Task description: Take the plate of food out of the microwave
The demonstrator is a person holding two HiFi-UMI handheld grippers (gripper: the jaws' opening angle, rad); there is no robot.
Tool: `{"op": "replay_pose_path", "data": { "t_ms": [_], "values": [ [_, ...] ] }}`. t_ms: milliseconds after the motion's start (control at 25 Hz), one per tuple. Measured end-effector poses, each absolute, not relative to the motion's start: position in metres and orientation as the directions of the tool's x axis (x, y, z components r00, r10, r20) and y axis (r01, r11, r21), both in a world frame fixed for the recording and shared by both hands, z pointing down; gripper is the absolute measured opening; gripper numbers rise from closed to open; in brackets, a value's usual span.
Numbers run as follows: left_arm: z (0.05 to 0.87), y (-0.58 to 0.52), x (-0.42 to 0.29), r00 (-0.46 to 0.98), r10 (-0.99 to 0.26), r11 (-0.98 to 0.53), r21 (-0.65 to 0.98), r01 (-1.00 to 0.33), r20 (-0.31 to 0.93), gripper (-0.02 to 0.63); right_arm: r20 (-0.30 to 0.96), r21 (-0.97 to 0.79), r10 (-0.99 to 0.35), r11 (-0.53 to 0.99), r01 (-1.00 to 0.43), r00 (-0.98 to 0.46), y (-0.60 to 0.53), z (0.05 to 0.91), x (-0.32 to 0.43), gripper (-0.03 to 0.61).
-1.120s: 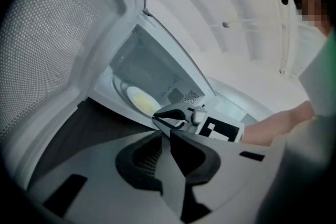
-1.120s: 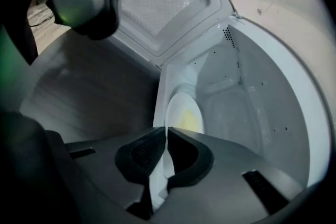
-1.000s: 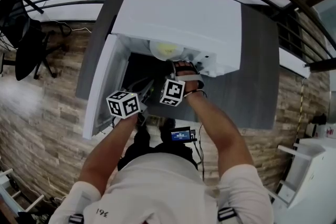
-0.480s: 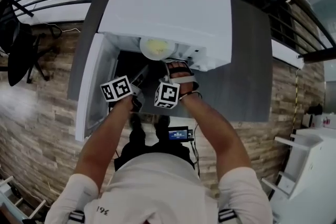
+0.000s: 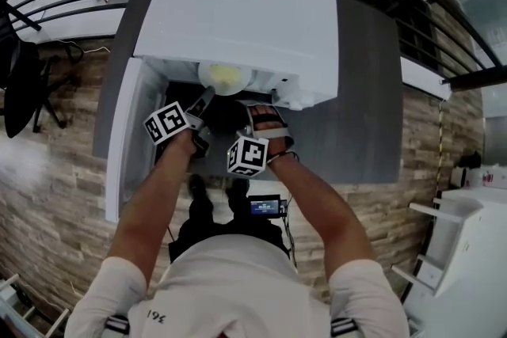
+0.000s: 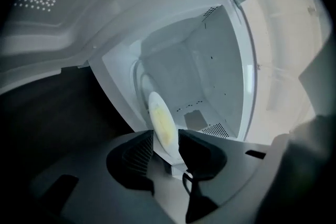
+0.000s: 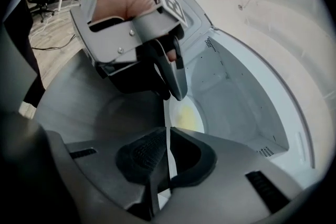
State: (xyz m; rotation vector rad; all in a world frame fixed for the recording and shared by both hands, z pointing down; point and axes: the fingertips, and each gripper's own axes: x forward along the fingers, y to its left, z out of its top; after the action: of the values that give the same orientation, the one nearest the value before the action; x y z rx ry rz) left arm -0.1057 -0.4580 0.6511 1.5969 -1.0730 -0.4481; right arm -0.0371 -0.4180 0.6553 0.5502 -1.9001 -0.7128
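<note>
Nearest to the person, at the mouth of the open microwave, the right gripper is clenched on the near rim of the plate. The thin white edge runs straight between its two pads. Just beside it, a little further in, the left gripper comes to the same plate from the left. Its jaws are spread wide with the rim standing between them, and neither pad seems to press on it.

The plate lies ahead of both grippers, with the yellow food toward the back of the oven. I judge the pull must come straight back toward the person, and the right gripper alone has a hold.

From above, the far half of the plate is covered by the top edge of the microwave. I cannot tell whether the plate rests on the oven floor or is already lifted. What kind of food it is, I also cannot make out.
</note>
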Motion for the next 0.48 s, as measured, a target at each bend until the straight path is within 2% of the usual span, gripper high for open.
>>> {"op": "replay_pose_path", "data": {
  "t_ms": [360,400,480],
  "values": [
    [0.664,-0.464,-0.094,0.553,-0.775,0.099,0.923,-0.371,0.305,0.13,0.661,0.64,-0.642,0.752,-0.155,-0.388,-0.402,0.655,-0.027,0.002],
    [0.663,-0.463,-0.092,0.564,-0.77,0.096,0.928,-0.36,0.298,0.122,0.661,0.642,-0.648,0.749,-0.16,-0.379,-0.405,0.656,-0.024,0.002],
    [0.662,-0.461,-0.09,0.576,-0.766,0.091,0.935,-0.344,0.286,0.065,0.656,0.651,-0.66,0.74,-0.168,-0.365,-0.411,0.655,-0.02,0.002]
  ]
}}
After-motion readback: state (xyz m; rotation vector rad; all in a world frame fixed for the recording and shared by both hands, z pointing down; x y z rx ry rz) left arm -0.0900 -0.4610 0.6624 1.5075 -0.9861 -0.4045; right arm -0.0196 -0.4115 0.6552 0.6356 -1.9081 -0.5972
